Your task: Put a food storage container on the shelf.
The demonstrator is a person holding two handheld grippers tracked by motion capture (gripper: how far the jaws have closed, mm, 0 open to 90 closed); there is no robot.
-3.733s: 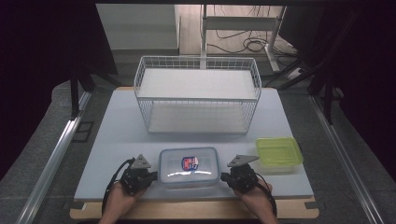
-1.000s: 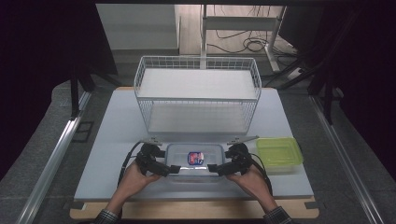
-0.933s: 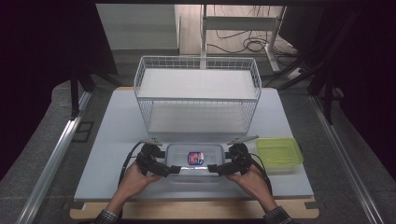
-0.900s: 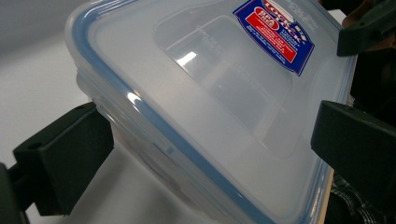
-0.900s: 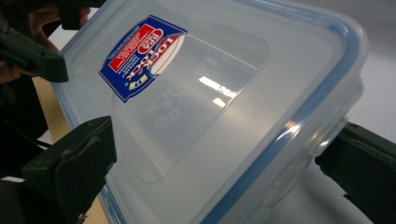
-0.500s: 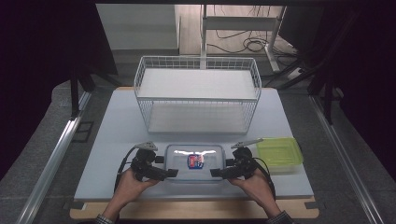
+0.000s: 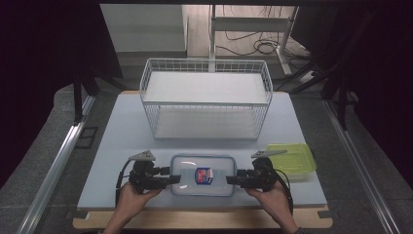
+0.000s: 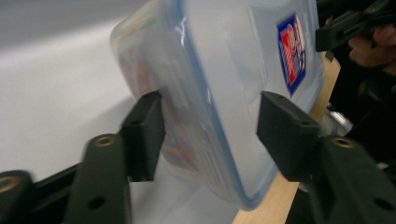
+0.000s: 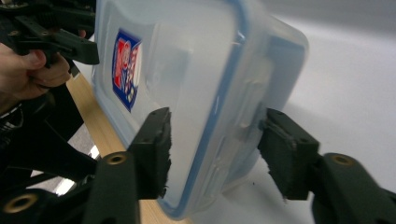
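A clear plastic box (image 7: 202, 174) with a blue-rimmed lid and a red and blue label lies lengthwise near the front of the white table (image 7: 122, 136). My left gripper (image 7: 176, 179) holds its left end and my right gripper (image 7: 230, 179) holds its right end. In the left gripper view the box (image 8: 224, 70) sits between the jaws of the left gripper (image 8: 212, 130), one on the lid and one under the base. The right gripper view shows the right gripper (image 9: 215, 149) clamping the box (image 9: 187, 60) the same way. I cannot tell whether the box touches the table.
A white wire basket (image 7: 204, 103) with a shelf stands at the back middle of the table. A lime-green lidded container (image 7: 291, 158) sits just right of my right hand. The wooden front edge (image 7: 195, 219) runs under the person's hands.
The grippers closed in from beside the box onto its two ends. The box then shifted slightly toward the person.
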